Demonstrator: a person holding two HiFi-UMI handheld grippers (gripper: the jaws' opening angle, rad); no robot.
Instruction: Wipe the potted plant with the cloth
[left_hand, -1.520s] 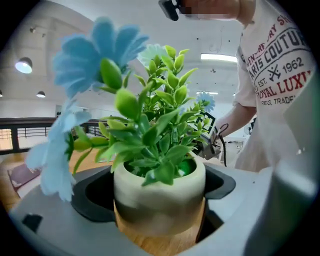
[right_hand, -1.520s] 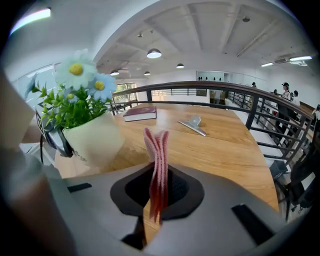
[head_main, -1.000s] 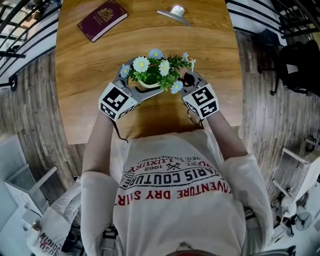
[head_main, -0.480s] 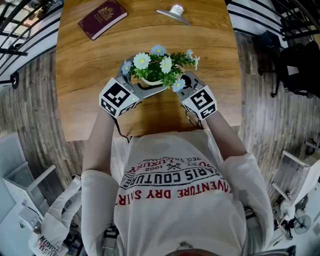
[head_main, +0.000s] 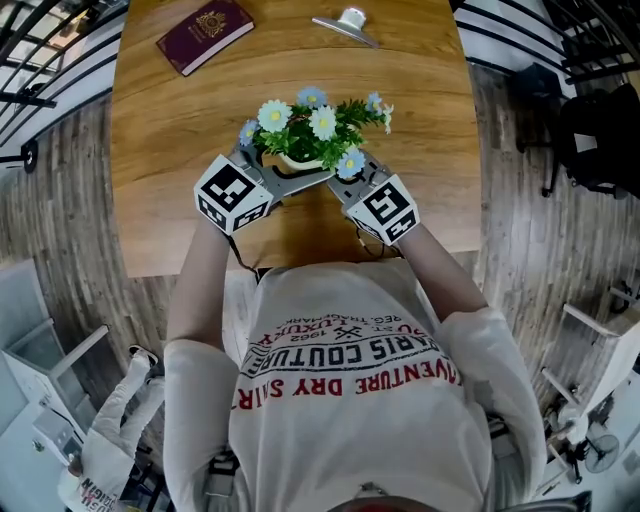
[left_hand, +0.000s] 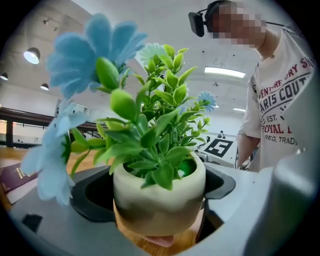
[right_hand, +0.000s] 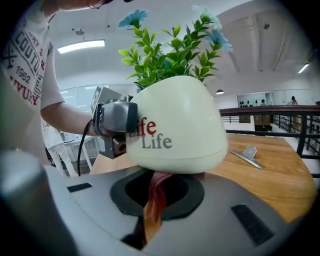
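A cream pot (head_main: 298, 160) with green leaves and blue and white flowers is held over the wooden table (head_main: 170, 120). My left gripper (head_main: 288, 174) is shut on the pot (left_hand: 160, 200), one jaw on each side. In the right gripper view the pot (right_hand: 175, 130) is tilted and shows "Life" print. My right gripper (head_main: 345, 182) sits just below its base. That gripper (right_hand: 155, 195) is shut on a red-orange cloth (right_hand: 152, 200) that runs up against the pot's underside. The left gripper's body (right_hand: 112, 127) shows behind the pot.
A maroon passport (head_main: 205, 35) lies at the table's far left. A small metal stand (head_main: 348, 25) sits at the far middle, also seen as a metal piece (right_hand: 246, 155) on the wood. Black railings border both sides. The table's front edge is close to the person's body.
The plant has shifted a little farther onto the table with my left gripper. My right gripper has swung left and in under the pot's base.
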